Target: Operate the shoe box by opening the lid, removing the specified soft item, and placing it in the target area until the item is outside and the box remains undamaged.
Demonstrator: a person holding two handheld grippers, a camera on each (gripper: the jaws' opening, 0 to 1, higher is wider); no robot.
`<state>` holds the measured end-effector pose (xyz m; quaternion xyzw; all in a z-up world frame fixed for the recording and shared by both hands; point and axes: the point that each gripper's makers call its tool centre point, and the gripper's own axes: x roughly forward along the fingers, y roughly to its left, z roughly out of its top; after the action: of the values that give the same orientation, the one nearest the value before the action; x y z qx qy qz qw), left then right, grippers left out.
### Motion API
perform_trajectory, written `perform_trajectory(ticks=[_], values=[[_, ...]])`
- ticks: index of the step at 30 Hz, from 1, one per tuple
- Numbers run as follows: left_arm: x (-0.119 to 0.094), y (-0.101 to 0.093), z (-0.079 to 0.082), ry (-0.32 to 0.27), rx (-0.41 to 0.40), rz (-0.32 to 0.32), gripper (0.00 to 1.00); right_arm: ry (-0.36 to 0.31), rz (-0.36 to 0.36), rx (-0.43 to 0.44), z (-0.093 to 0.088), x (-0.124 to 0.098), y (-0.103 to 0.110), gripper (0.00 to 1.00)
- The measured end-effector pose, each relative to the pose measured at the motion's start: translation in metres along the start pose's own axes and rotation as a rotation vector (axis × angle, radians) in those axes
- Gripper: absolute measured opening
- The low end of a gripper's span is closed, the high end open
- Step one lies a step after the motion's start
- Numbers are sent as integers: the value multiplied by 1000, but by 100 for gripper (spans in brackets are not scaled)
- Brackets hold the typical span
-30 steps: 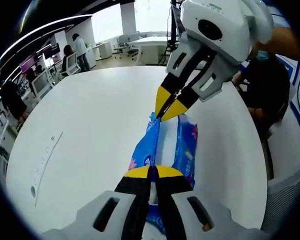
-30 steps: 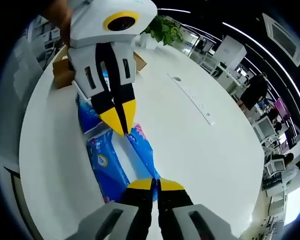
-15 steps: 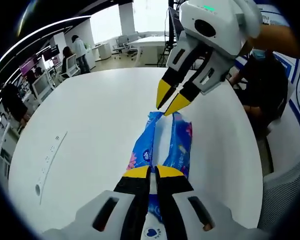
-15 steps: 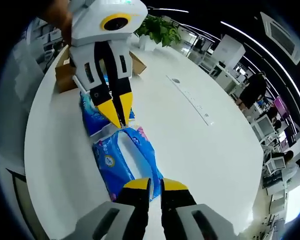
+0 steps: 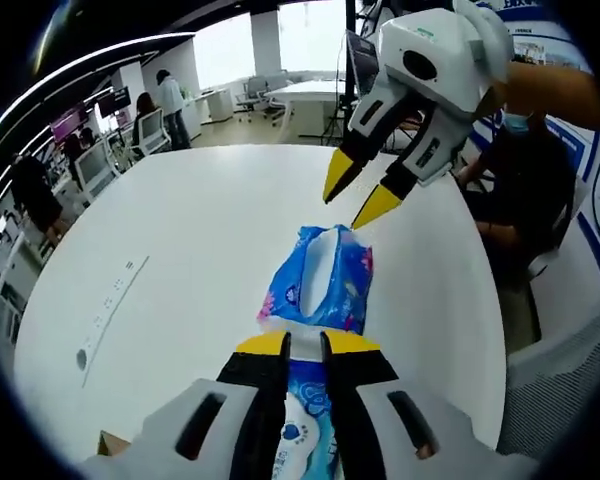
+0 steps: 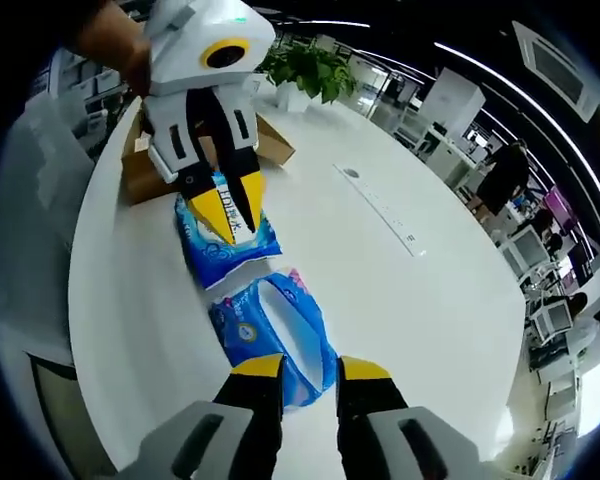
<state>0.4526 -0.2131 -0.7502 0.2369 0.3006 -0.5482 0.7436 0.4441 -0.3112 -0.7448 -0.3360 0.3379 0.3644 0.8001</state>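
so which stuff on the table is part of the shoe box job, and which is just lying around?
Job:
cardboard shoe box, flaps open
two blue soft packs, one near the right claw, one by the box
left claw, right claw, both open

Lying about:
power strip
potted plant
office desks and people behind

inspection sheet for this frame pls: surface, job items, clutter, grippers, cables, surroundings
Surface: round white table, bare around the items.
Job's things: blue soft pack lying flat on the table, outside the box; second blue pack beside it; brown cardboard box open at the table edge, no damage visible.
Clutter: long white strip lying on the table.
Grippers: left gripper slightly open, over the second pack; right gripper open, raised over the soft pack, not gripping.
Cables: nothing seen.
Surroundings: open office, desks, monitors, people standing, potted plant.
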Motion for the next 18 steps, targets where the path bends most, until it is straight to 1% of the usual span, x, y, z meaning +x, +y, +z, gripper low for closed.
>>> perform_trajectory(ticks=[3,8,9,11,15,18], values=[[-10,-2,1,-19,-8,-2,20,-8,0,1,5,-6,5,22],[-29,-3,1,-51,-25,17,24,-34,2,14,16,-17,13,29],[-34,-4,0,-60,-39,21,25,-37,5,15,18,-19,16,30],[-43,-5,-2,-64,-58,26,29,-40,8,14,22,-22,20,32],[-61,-7,-8,-74,-52,33,34,-48,15,18,30,-25,28,36],[-72,-6,-10,-89,-70,42,38,-57,25,19,37,-26,36,39]])
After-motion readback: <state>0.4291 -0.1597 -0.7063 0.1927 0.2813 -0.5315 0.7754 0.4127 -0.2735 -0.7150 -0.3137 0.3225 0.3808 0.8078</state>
